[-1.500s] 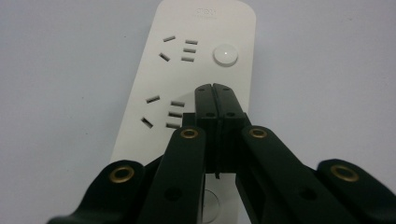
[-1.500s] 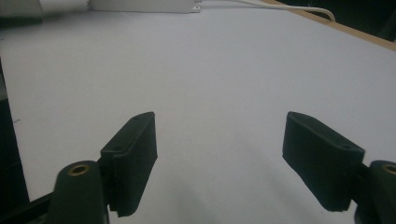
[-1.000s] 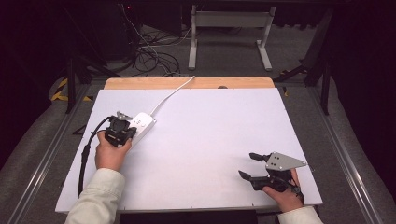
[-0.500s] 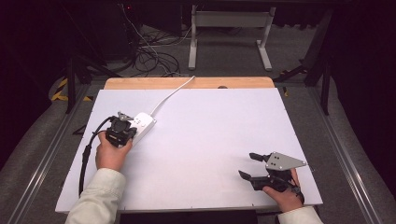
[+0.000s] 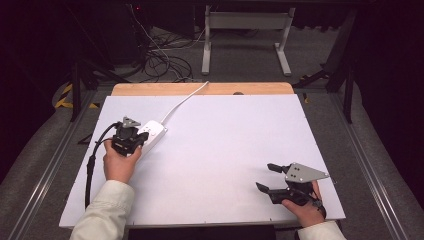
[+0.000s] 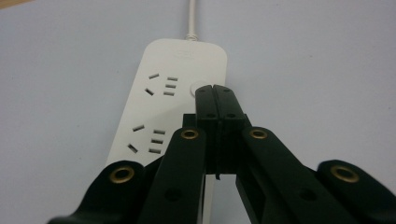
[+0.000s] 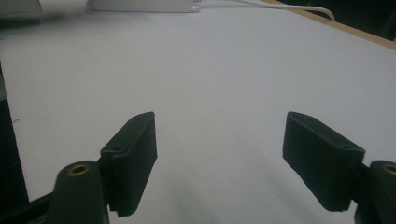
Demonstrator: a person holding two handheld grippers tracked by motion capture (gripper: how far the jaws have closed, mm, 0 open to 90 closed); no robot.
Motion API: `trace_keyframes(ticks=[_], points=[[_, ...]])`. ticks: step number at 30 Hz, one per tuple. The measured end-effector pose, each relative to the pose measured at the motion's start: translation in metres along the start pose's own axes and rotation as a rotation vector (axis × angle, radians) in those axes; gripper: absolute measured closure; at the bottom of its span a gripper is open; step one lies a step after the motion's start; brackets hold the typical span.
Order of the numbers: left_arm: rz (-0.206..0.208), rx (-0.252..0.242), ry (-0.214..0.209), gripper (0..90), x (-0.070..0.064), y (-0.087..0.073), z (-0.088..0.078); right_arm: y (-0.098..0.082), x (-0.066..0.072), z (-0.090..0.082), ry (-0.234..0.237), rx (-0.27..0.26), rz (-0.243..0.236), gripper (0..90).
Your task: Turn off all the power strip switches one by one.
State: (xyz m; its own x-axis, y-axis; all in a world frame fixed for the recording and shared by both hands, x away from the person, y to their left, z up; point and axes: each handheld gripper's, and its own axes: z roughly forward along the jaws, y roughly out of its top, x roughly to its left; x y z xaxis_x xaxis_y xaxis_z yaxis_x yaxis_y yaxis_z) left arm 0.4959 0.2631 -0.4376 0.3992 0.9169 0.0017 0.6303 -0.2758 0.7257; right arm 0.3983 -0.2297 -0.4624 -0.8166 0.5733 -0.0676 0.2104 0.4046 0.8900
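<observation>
A white power strip point(image 5: 154, 132) point(image 6: 175, 65) lies on the white table at the left, its cord point(image 5: 183, 102) running off the far edge. My left gripper point(image 5: 136, 141) point(image 6: 215, 91) is shut with nothing between its jaws. Its joined tips rest over the strip's round button point(image 6: 192, 88), beside the socket holes. At the front right, my right gripper point(image 5: 265, 177) point(image 7: 219, 154) hovers low over bare table, open wide and holding nothing. The strip's edge point(image 7: 144, 4) shows far off in the right gripper view.
The white table top point(image 5: 225, 140) ends in a wooden strip point(image 5: 200, 89) at the far side. A black cable point(image 5: 91, 165) trails from my left gripper along the table's left edge. Beyond the table are floor cables point(image 5: 160, 60) and a metal stand point(image 5: 245, 35).
</observation>
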Motion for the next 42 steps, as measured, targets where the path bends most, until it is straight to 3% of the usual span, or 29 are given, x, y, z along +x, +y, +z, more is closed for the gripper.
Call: trace_keyframes(ticks=[3,11,17,23,34,42], points=[[-0.022,-0.006,-0.030,90.0,0.003,0.004,0.002,0.000,0.000,0.001,-0.001,0.003,0.001,27.0],[0.015,0.037,-0.007,90.0,0.001,0.019,0.019,0.000,0.000,0.001,-0.004,0.006,0.003,27.0],[-0.021,0.056,-0.011,90.0,0.004,0.021,0.031,0.000,0.000,0.000,-0.001,0.005,0.003,27.0],[-0.025,0.078,0.001,90.0,0.007,0.020,0.040,0.000,0.000,0.000,-0.002,0.004,0.004,27.0],[-0.002,0.079,0.018,90.0,0.003,0.018,0.042,0.000,0.000,0.000,-0.001,0.006,0.004,27.0],[-0.002,0.075,0.003,90.0,0.005,0.017,0.042,-0.001,0.000,0.001,0.003,0.006,0.006,26.9]])
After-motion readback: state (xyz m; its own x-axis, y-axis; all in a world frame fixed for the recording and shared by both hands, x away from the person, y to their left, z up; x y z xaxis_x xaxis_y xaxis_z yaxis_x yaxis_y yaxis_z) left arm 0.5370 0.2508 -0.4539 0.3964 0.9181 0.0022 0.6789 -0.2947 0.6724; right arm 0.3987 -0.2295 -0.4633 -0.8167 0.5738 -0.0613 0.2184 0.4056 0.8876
